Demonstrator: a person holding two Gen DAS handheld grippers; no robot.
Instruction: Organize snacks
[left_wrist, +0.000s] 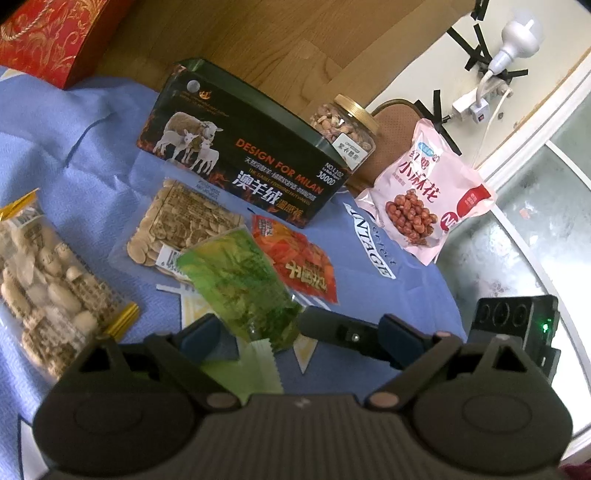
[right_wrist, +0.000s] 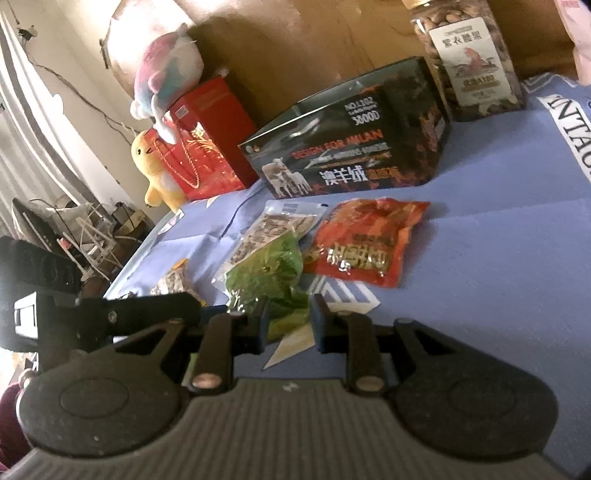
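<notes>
A green snack packet (left_wrist: 240, 291) lies on the blue cloth (left_wrist: 92, 155), its near end between the fingers of both grippers. My left gripper (left_wrist: 299, 332) is wide open around its near end. In the right wrist view the packet (right_wrist: 273, 273) sits between my right gripper's (right_wrist: 288, 325) fingers, which stand partly open around its lower end; whether they touch it I cannot tell. A red packet (left_wrist: 295, 258) lies beside it, also in the right wrist view (right_wrist: 365, 240). A seed bag (left_wrist: 181, 225) lies behind it. The right gripper's finger (left_wrist: 351, 332) shows in the left wrist view.
A dark open box (left_wrist: 240, 155) stands behind the packets, with a nut jar (left_wrist: 347, 129) and a pink snack bag (left_wrist: 428, 195) to its right. A peanut bag (left_wrist: 48, 291) lies left. A red gift bag (right_wrist: 207, 147) and plush toys (right_wrist: 162, 85) stand at the back.
</notes>
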